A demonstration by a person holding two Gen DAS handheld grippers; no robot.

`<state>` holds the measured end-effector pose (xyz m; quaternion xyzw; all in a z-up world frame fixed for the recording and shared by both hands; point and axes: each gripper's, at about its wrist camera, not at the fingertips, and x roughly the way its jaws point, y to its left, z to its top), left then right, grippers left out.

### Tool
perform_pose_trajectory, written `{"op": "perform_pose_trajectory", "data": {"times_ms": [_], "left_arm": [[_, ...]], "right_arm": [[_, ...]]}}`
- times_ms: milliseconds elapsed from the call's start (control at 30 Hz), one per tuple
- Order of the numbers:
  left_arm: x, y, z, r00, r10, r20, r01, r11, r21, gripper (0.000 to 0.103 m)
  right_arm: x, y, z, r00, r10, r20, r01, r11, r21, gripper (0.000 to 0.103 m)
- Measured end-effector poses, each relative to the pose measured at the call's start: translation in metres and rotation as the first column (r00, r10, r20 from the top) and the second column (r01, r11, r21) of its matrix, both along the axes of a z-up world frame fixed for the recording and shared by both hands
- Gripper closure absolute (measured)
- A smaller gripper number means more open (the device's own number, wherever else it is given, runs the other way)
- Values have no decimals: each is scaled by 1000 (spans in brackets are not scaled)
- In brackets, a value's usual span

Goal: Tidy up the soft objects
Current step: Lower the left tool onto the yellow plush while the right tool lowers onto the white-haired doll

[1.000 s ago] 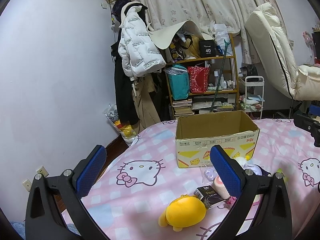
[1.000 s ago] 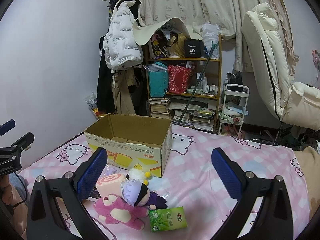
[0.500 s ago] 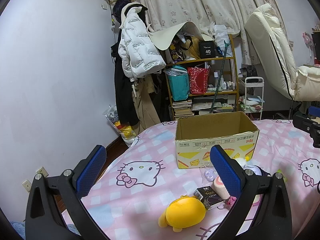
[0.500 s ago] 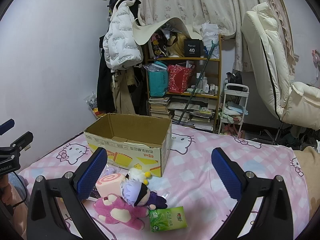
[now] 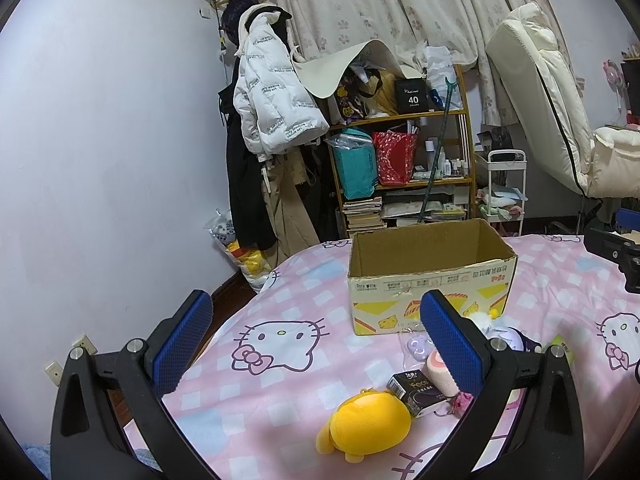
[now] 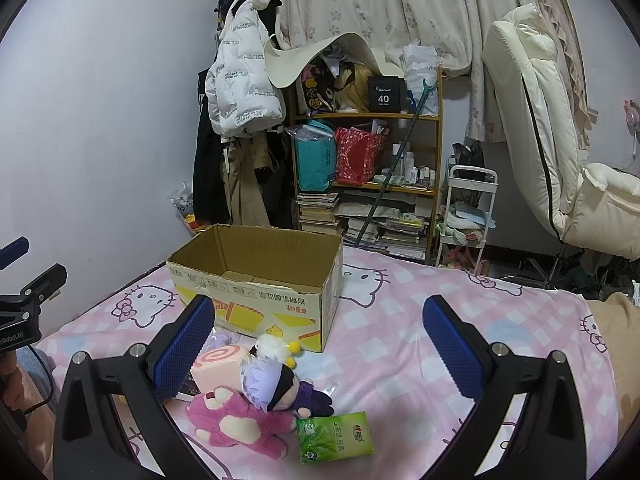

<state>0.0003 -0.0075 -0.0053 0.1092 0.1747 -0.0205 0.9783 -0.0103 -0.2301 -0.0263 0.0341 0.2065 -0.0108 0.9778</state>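
Left hand-held gripper (image 5: pixel 316 340) spread apart, yellow plush (image 5: pixel 366 420) below between fingers, untouched

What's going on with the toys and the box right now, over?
Both grippers, left and right, open and empty. Cardboard box open, nothing seen inside. Toys on bed: yellow plush, pink bear. Path clear.

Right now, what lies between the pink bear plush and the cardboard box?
In the right wrist view, the swirl-roll plush, a small white chick and the purple-haired doll lie between the pink bear and the box.
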Motion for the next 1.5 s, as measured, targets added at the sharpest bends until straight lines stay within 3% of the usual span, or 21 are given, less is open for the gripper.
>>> {"op": "perform_pose_trajectory", "data": {"times_ms": [367,767,1033,1167,1267,1500], "left_arm": [[9,-1,-6,997,-29,-67,28,999,-16,1],[35,-11,-31,971,-46,-234,49,999,7,1],[53,-24,-53,935,-58,-349,77,996,42,1],[63,-27,-66,903,-74,-424,93,995,24,1],[74,-26,-75,865,-85,-494,90,996,-14,1],[87,-27,-94,818,-73,-571,79,997,-15,1]], "right_arm": [[8,-3,-16,996,8,-84,-5,999,35,0],[29,-5,-34,970,22,-244,-11,999,47,0],[46,-9,-49,942,44,-332,-16,996,85,0],[56,-10,-55,931,62,-359,-23,993,113,0],[65,-9,-60,923,75,-377,-27,991,131,0],[87,-6,-77,897,104,-430,-34,985,167,0]]}}
